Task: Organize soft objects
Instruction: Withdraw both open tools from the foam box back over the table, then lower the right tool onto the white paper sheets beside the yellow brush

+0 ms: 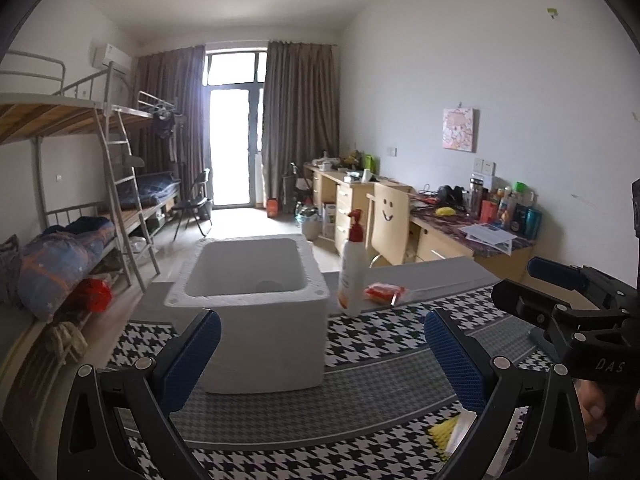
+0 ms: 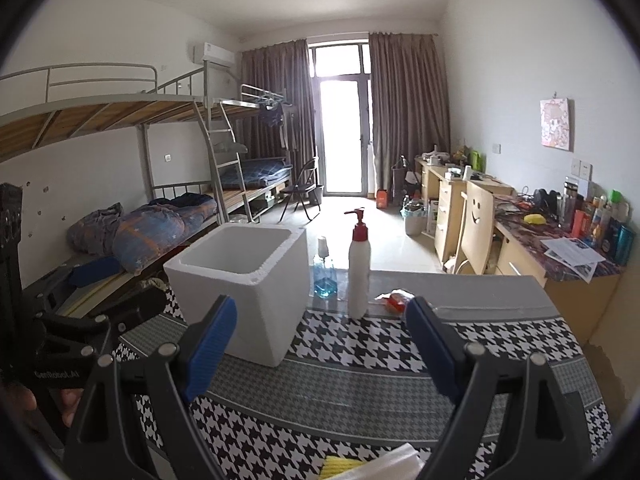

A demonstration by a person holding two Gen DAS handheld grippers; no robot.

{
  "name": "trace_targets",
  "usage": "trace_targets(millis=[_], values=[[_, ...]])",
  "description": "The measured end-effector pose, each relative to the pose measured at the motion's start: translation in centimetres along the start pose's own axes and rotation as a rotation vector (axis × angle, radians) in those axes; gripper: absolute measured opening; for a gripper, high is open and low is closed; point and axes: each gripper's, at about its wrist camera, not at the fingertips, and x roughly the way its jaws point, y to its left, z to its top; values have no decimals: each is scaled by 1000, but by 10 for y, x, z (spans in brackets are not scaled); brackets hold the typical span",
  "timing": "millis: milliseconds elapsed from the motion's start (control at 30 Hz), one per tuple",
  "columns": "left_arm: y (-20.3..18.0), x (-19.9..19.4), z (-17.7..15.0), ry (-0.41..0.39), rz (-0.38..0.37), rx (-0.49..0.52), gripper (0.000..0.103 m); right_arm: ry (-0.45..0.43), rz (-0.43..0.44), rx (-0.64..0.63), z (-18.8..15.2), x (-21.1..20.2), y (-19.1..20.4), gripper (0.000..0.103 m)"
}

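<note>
Your table (image 2: 360, 380) wears a woven houndstooth cloth. On it stands the white foam box (image 1: 256, 312), thick-walled and rectangular; nothing shows inside it. Behind sit a white pump bottle (image 2: 359, 276), a blue glass bottle (image 2: 324, 276) and a crinkly red packet (image 1: 382, 293). Your left gripper (image 1: 322, 350) and right gripper (image 2: 320, 344) both gape empty. The yellow soft piece (image 2: 340, 470) lies nearest you.
</note>
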Motion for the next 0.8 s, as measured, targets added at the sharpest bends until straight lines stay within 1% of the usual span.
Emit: trace_targets(millis=[267,400,600,800], values=[[-18,0,-9,5,-52,34,102,0,-31,34,-14,-13,-15,89],[-24,5,-13,34,-106,22,102,3,-47,53,-20,-17,-23,89],[-37,9,-21,61,-161,21,102,9,-71,69,-29,-22,-30,89],[-44,11,-30,67,-171,25,102,14,-88,78,-39,-27,-36,89]])
